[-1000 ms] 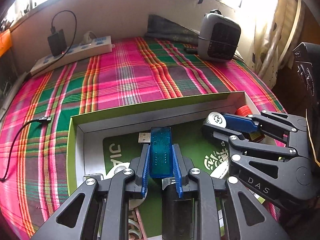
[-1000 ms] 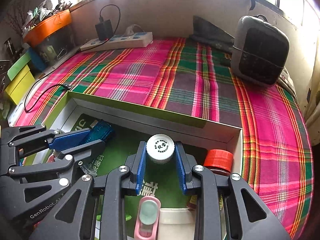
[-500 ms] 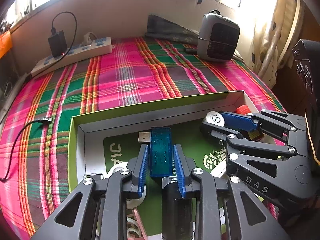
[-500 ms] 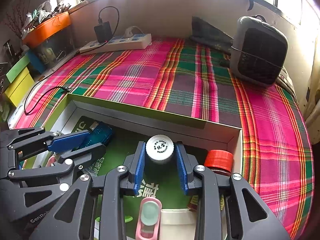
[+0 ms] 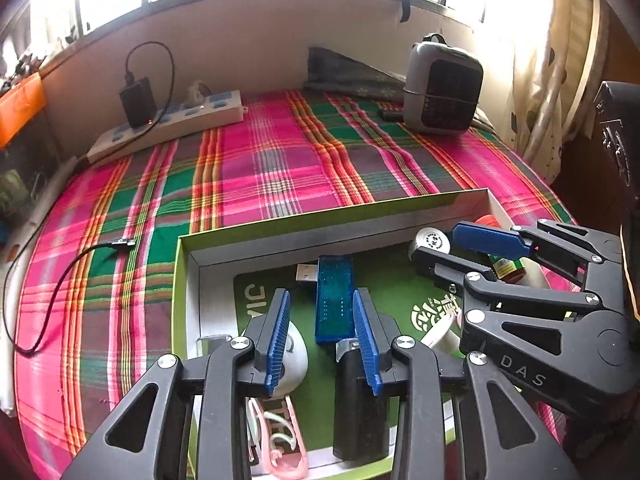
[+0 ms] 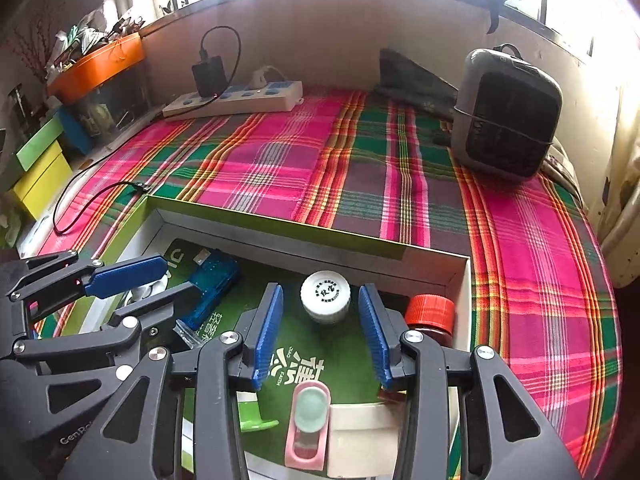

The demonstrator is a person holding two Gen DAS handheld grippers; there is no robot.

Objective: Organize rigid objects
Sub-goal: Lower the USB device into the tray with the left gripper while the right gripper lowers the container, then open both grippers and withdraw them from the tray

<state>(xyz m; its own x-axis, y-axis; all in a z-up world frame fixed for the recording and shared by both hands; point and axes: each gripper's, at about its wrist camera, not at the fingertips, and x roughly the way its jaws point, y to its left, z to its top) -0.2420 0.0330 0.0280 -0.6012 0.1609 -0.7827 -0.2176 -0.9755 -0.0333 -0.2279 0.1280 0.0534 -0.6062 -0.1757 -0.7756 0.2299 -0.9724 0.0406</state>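
A shallow green-rimmed box (image 5: 320,216) (image 6: 280,226) lies on the plaid cloth. A translucent blue USB stick (image 5: 334,300) (image 6: 212,284) lies on the box floor. My left gripper (image 5: 320,312) (image 6: 160,276) is open over it, jaws apart and clear of it. A white-capped bottle (image 6: 326,296) (image 5: 431,240) stands in the box. My right gripper (image 6: 320,308) (image 5: 436,248) is open, its blue pads either side of the bottle with gaps. A red-capped bottle (image 6: 430,314) stands in the box's right corner.
The box also holds a pink item (image 6: 308,420), a black block (image 5: 360,400), a white round piece (image 5: 296,356) and a white block (image 6: 362,436). Behind stand a grey heater (image 5: 440,88), a power strip (image 5: 168,128) and a loose black cable (image 5: 64,280).
Both grippers have opened. The left one let go of the blue USB stick, which now lies in the box. The right one let go of the white-capped bottle.
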